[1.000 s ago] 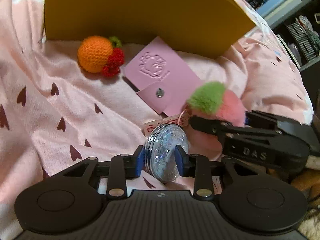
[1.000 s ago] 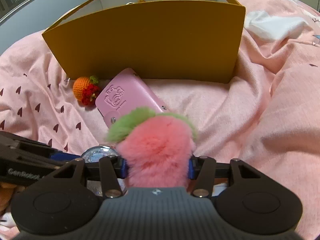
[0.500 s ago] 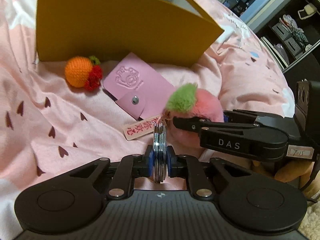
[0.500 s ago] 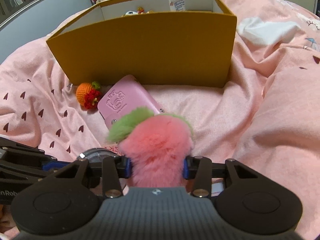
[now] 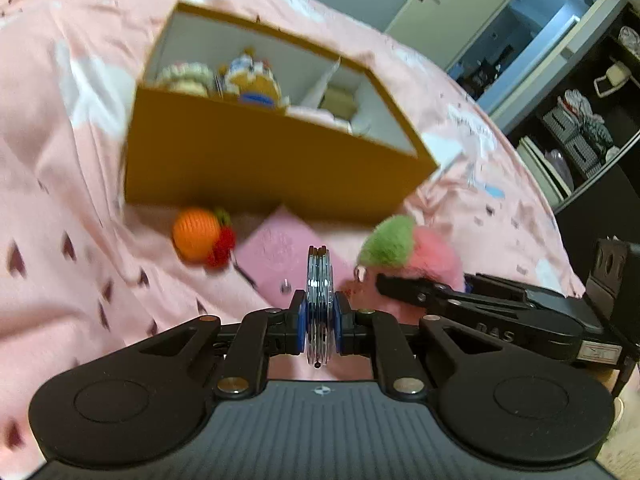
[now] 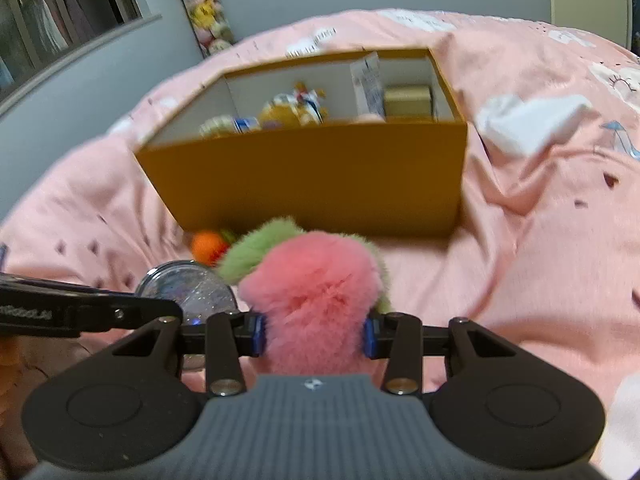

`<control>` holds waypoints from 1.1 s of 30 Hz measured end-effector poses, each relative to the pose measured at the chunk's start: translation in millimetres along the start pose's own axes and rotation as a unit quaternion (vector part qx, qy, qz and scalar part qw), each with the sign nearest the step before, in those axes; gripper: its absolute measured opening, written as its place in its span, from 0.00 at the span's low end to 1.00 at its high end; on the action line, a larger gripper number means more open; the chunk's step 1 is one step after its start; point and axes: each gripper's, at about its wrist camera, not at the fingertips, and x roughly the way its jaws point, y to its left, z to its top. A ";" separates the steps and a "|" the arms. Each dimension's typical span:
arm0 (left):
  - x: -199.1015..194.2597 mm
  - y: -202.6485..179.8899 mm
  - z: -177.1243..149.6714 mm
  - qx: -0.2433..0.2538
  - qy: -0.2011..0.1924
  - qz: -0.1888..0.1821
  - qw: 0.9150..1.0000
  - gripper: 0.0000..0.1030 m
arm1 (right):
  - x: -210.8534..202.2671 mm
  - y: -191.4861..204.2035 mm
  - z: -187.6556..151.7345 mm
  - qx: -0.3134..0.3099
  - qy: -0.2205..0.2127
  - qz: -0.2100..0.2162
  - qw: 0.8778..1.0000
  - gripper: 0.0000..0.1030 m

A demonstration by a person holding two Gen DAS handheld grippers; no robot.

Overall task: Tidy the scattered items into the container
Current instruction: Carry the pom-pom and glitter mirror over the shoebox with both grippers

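My left gripper is shut on a round glitter disc, held edge-on above the bed; the disc also shows in the right wrist view. My right gripper is shut on a fluffy pink and green plush, seen at the right in the left wrist view. The open mustard box stands ahead on the pink bedding, with several small toys inside; it also shows in the right wrist view. A crocheted orange and a pink card wallet lie in front of the box.
Pink bedding with heart print covers the bed. A white cloth lies right of the box. Dark shelves stand at the far right. A hanging column of plush toys is behind the bed.
Both grippers have risen with their items, so the inside of the box now shows. The disc is shut edge-on between the left fingers. The paper tag is out of sight.
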 end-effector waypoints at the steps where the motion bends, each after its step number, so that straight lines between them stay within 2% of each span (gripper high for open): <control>1: -3.4 -0.1 4.6 -0.001 -0.006 -0.001 1.000 0.14 | -2.7 0.4 4.5 0.002 -0.005 0.007 1.000 0.44; 8: -25.3 -4.2 42.1 0.011 -0.046 -0.001 0.999 0.14 | -20.4 6.0 41.8 -0.003 -0.046 0.042 0.998 0.44; 14: -45.6 -7.1 85.7 0.035 -0.081 0.000 0.996 0.15 | -27.1 7.6 88.4 -0.013 -0.071 0.088 0.994 0.44; 20: -54.9 -6.7 133.0 0.071 -0.104 0.028 0.992 0.15 | -17.3 14.4 140.6 -0.035 -0.083 0.129 0.987 0.44; 24: -40.6 -3.7 153.9 0.094 -0.080 0.053 0.991 0.14 | 10.4 20.0 163.6 -0.051 -0.066 0.139 0.987 0.44; 29: -5.9 12.2 165.2 0.104 -0.017 0.087 0.991 0.15 | 53.3 20.6 173.8 -0.048 -0.018 0.140 0.989 0.44; 33: 18.7 25.8 167.2 0.093 0.031 0.095 0.991 0.15 | 78.9 16.7 171.3 -0.043 0.005 0.136 0.990 0.44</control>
